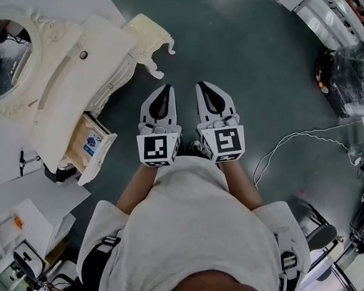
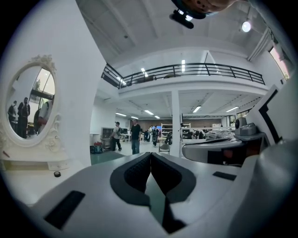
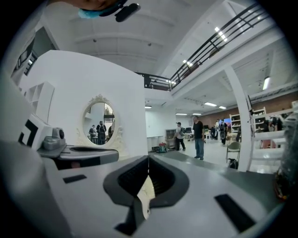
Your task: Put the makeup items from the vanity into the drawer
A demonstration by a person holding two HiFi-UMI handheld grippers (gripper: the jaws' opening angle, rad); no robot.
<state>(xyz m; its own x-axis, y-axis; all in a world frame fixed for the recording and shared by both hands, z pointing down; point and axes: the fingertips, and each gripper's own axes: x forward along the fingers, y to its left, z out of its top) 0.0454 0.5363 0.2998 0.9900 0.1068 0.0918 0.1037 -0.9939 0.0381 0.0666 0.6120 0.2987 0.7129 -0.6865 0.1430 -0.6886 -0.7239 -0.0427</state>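
- Left hand-held gripper [image 1: 165,89]: jaws clenched, empty.
- Right hand-held gripper [image 1: 203,88]: jaws clenched, empty.
- Vanity [image 1: 65,72], open drawer [image 1: 104,151]: left of both; left hand-held gripper nearer.

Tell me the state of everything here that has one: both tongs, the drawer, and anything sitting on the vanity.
Left tongs: shut, nothing between them.
Right tongs: shut, nothing between them.
Drawer: pulled open, with a blue-printed box inside.
Small dark round item: resting on the vanity top, no tongs near it.
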